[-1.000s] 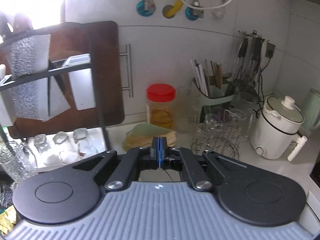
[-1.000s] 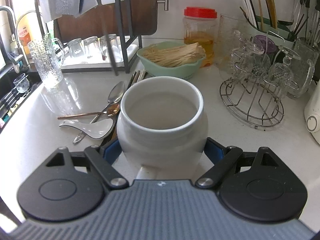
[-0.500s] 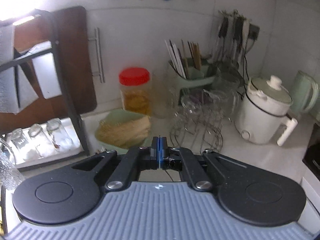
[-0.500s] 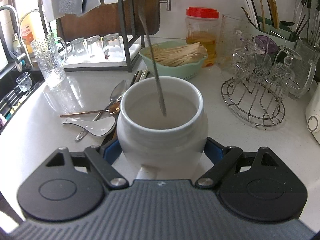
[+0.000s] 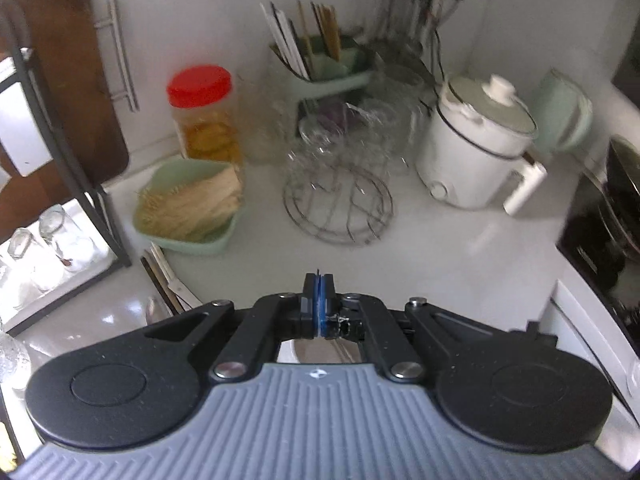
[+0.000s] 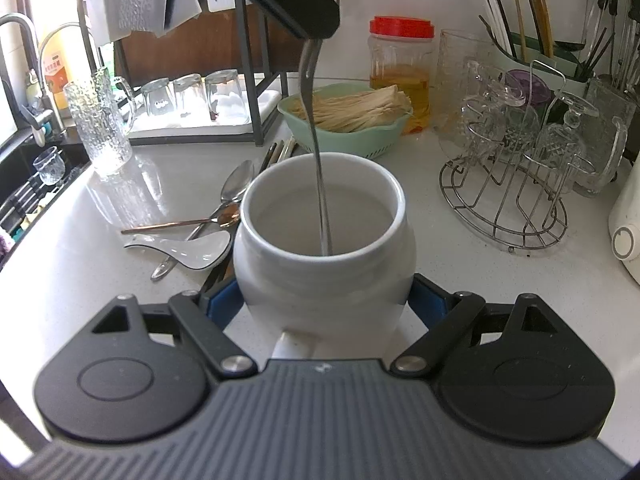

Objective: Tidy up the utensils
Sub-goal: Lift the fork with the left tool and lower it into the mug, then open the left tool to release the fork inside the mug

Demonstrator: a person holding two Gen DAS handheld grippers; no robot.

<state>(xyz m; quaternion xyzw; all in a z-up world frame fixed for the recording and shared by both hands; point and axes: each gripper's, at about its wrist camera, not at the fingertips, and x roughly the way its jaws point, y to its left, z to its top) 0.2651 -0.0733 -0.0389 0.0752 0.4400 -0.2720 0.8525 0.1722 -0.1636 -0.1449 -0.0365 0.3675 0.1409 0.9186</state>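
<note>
My right gripper (image 6: 322, 304) is shut on a white ceramic jar (image 6: 324, 264) that stands on the white counter. My left gripper (image 5: 319, 286) is shut on a thin metal utensil (image 6: 318, 160); it also shows from above in the right wrist view (image 6: 316, 30). The utensil hangs straight down with its lower end inside the jar's mouth. Left of the jar lie a white ceramic spoon (image 6: 188, 250), a copper spoon (image 6: 192, 222), a steel spoon (image 6: 236, 182) and dark chopsticks (image 6: 274, 152).
A green bowl of pale sticks (image 6: 352, 120) stands behind the jar, with a red-lidded jar (image 6: 400, 68) beside it. A wire rack of glasses (image 6: 516, 168) is to the right. A dish rack with tumblers (image 6: 192, 96), a glass mug (image 6: 100, 124) and the sink are to the left. A white cooker (image 5: 476, 152) is at far right.
My left gripper has come in over the jar and lowered the metal utensil deeper into its mouth. The right gripper and jar have stayed put.
</note>
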